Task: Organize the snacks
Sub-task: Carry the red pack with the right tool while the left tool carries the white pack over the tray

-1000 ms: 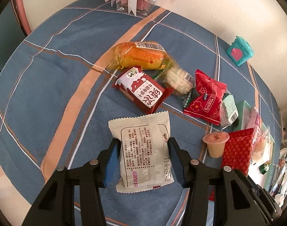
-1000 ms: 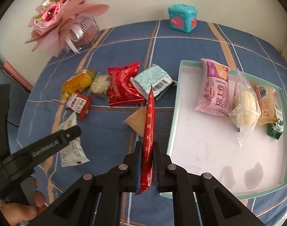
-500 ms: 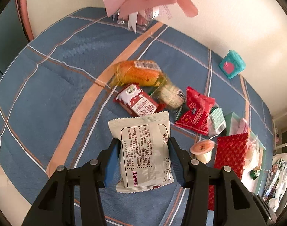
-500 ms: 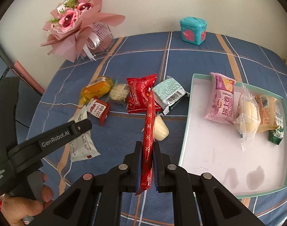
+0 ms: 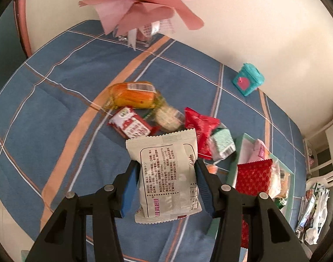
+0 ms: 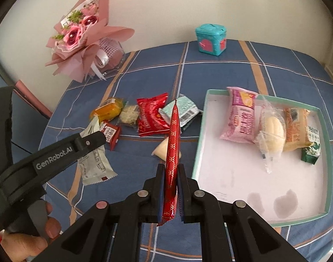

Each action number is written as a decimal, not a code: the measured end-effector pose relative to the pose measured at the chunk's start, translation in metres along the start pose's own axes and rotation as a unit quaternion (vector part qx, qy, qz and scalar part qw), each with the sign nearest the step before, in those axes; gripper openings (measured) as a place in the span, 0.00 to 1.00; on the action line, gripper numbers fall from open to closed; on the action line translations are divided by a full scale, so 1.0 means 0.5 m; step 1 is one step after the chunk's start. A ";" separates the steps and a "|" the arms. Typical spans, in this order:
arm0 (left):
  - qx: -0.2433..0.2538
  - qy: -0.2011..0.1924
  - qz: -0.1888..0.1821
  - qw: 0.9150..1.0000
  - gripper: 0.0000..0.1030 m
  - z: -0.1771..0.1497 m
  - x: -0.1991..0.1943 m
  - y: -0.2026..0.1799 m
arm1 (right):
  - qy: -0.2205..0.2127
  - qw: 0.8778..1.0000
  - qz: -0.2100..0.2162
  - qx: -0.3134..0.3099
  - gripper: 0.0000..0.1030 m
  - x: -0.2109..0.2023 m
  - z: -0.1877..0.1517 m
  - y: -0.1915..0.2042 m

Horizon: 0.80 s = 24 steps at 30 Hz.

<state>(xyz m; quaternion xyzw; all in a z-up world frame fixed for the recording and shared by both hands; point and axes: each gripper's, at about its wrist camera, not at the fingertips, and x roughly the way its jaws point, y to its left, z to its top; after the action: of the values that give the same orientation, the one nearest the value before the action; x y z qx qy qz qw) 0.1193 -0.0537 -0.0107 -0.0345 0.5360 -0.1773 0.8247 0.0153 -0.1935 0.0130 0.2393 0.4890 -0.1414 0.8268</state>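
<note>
My left gripper (image 5: 166, 174) is shut on a white snack packet (image 5: 166, 174) and holds it above the table; the packet also shows in the right wrist view (image 6: 94, 161). My right gripper (image 6: 171, 179) is shut on a red patterned packet (image 6: 172, 152), held edge-on left of the teal tray (image 6: 326, 152); it also shows in the left wrist view (image 5: 254, 179). The tray holds a pink packet (image 6: 240, 118), a bun in clear wrap (image 6: 271, 131) and an orange packet (image 6: 295, 128). Loose snacks lie on the cloth: an orange cake (image 5: 133, 95), a small red packet (image 5: 131, 126), a red bag (image 6: 152, 115), a mint packet (image 6: 184, 109).
A pink bouquet (image 6: 83, 39) stands at the table's back left. A teal box (image 6: 211, 39) stands at the back by the wall. A jelly cup (image 6: 164, 150) lies near the tray's left edge. The table has a blue plaid cloth (image 5: 57, 100).
Both grippers have risen and pulled back with their packets, so more of the table, bouquet and tray shows. The left gripper's packet is now lifted off the cloth.
</note>
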 end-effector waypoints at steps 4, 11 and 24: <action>0.012 0.003 -0.005 1.000 0.52 -0.011 0.006 -0.036 | 0.001 1.000 -0.005 0.015 0.11 -0.006 0.001 -0.032; 0.055 0.013 -0.011 0.998 0.52 -0.047 0.026 -0.124 | -0.001 0.999 -0.024 0.046 0.11 -0.026 0.004 -0.115; 0.140 0.032 -0.019 0.989 0.52 -0.129 0.053 -0.280 | -0.012 0.993 -0.053 0.104 0.11 -0.074 -0.003 -0.277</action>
<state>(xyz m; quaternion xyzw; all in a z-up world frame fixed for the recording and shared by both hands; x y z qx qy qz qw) 0.0353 -0.1847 -0.0264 0.0774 0.5316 -0.2671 0.8001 -0.0682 -0.3098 0.0093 0.2965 0.4734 -0.2380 0.7945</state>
